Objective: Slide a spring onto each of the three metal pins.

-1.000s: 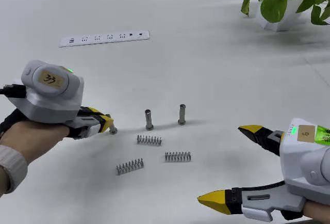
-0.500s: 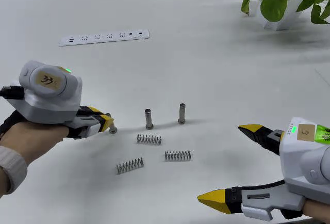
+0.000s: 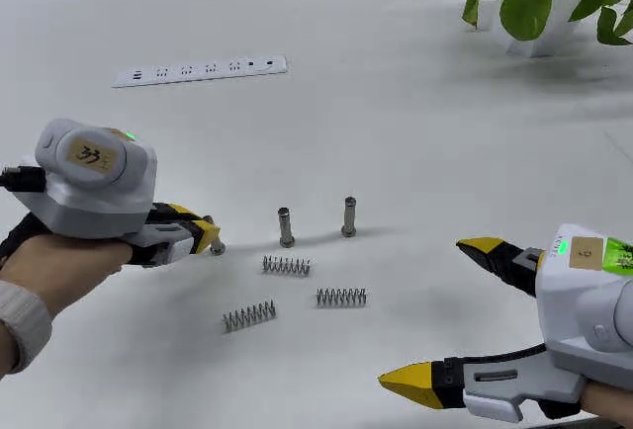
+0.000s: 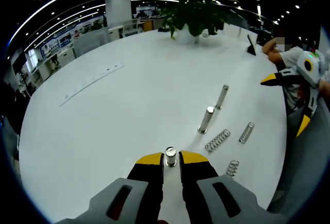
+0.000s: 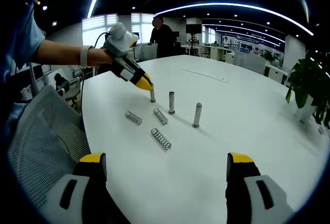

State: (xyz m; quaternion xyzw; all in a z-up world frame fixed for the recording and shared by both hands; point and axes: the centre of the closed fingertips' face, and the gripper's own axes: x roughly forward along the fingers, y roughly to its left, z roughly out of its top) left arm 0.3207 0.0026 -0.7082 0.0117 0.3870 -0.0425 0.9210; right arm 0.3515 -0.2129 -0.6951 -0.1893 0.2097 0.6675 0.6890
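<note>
Almost nothing has moved over the last second: the left gripper (image 3: 208,238) stays clenched on the end pin (image 4: 170,155), which stands on the table (image 3: 396,103). I judge the pin steadied, with no spring on it yet. The right gripper (image 3: 443,314) hangs wide open, well apart. There are three pins: the end pin, a middle pin (image 3: 285,228) and a far pin (image 3: 349,217). Three springs lie loose: left spring (image 3: 248,317), middle spring (image 3: 286,267), right spring (image 3: 341,299).
</note>
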